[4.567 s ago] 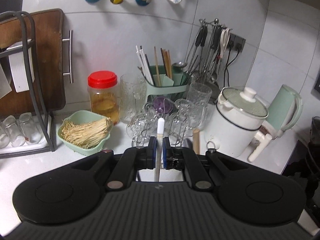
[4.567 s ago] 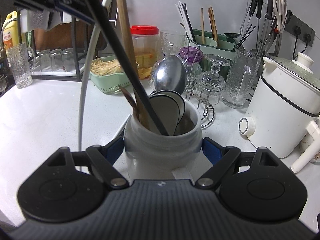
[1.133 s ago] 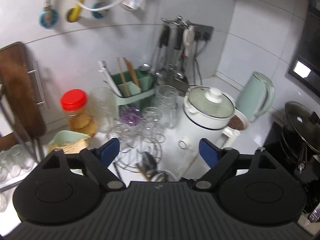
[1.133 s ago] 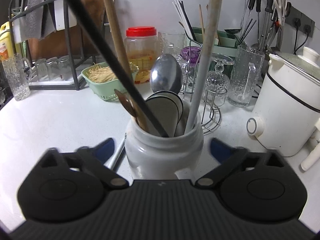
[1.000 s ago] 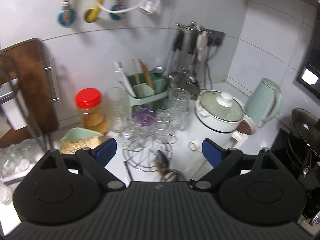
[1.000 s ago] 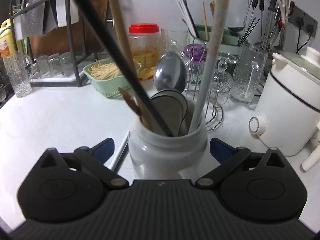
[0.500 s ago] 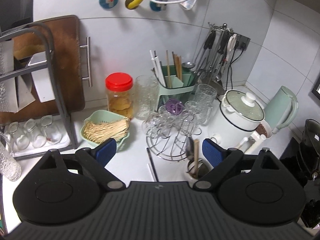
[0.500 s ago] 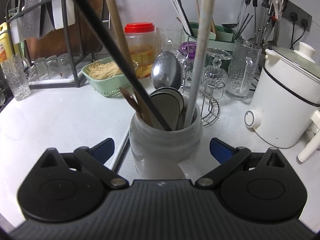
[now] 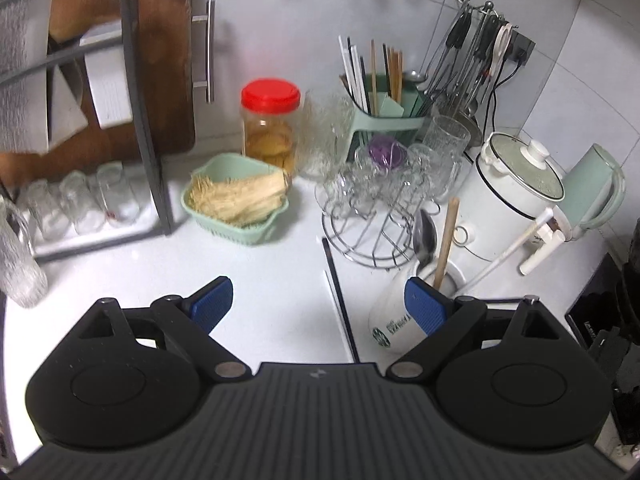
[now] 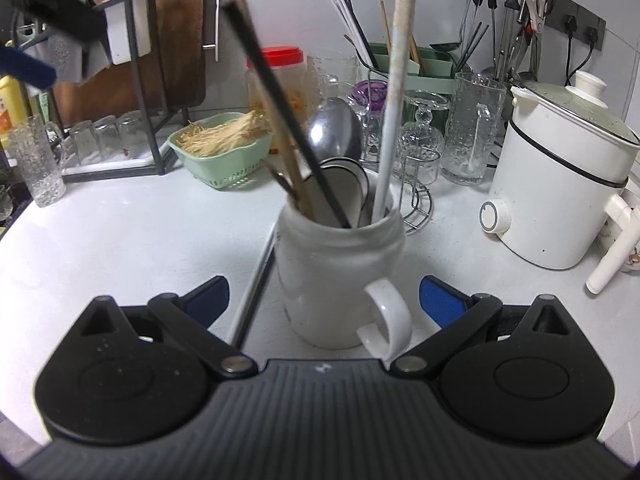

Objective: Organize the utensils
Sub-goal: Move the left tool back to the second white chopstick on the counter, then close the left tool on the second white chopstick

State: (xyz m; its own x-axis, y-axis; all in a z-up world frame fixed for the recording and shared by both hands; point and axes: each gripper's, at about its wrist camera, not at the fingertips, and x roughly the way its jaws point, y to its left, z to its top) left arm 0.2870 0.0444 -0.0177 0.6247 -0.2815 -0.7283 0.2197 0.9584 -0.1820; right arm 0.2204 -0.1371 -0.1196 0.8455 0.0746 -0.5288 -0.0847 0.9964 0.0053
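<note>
Both my grippers, left gripper [image 9: 318, 300] and right gripper [image 10: 324, 292], are spread wide and empty; white mug [image 10: 340, 272] holds the utensils upright on the counter [image 10: 132, 232].

White mug [image 10: 340, 268]: interior hidden, so the lower ends of the utensils standing in it cannot be seen. White utensil handle [image 10: 396, 92]: top cut off by the upper edge. Dark object [image 10: 52, 12] at upper left: blurred, unidentifiable.
</note>
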